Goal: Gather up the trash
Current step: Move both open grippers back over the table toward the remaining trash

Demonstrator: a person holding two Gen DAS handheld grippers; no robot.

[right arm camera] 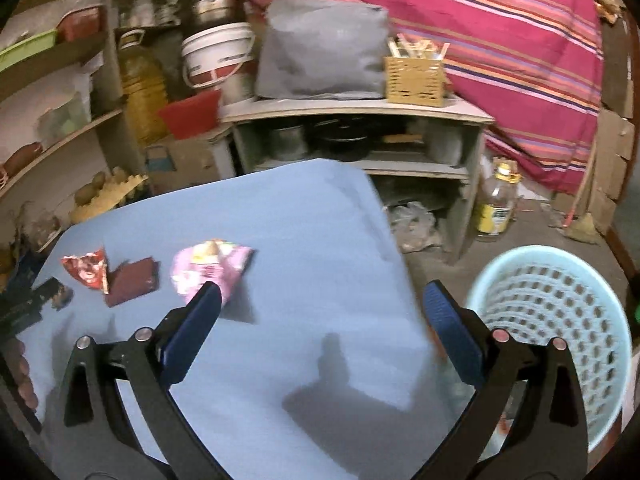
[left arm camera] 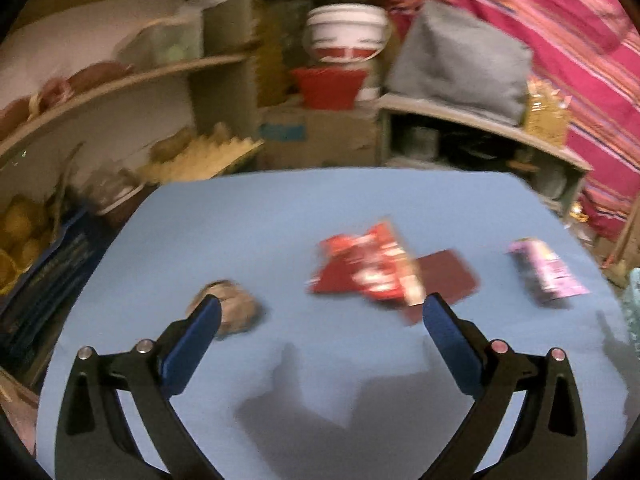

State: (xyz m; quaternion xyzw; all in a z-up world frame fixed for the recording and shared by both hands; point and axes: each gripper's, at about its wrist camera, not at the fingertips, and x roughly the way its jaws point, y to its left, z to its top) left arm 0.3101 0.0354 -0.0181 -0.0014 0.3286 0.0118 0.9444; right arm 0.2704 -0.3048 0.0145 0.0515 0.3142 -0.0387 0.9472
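On the blue table (left arm camera: 320,208) lie a crumpled brown paper ball (left arm camera: 236,308), a red snack wrapper (left arm camera: 368,268) over a dark red flat packet (left arm camera: 448,280), and a pink wrapper (left arm camera: 548,268). My left gripper (left arm camera: 320,312) hangs open above the table with nothing between its fingers, the paper ball just behind its left fingertip. In the right wrist view the pink wrapper (right arm camera: 212,268), red wrapper (right arm camera: 86,268) and dark packet (right arm camera: 132,282) lie at the left. My right gripper (right arm camera: 322,300) is open and empty over the table's right edge, beside a light blue perforated basket (right arm camera: 560,320).
Cluttered shelves (left arm camera: 120,80) stand behind and left of the table, with buckets (left arm camera: 344,36), a red tub and a grey bag (right arm camera: 320,48). A low shelf unit (right arm camera: 360,136), an oil bottle (right arm camera: 496,204) and a striped pink cloth (right arm camera: 500,40) are on the right. The left gripper's body shows at the far left (right arm camera: 28,304).
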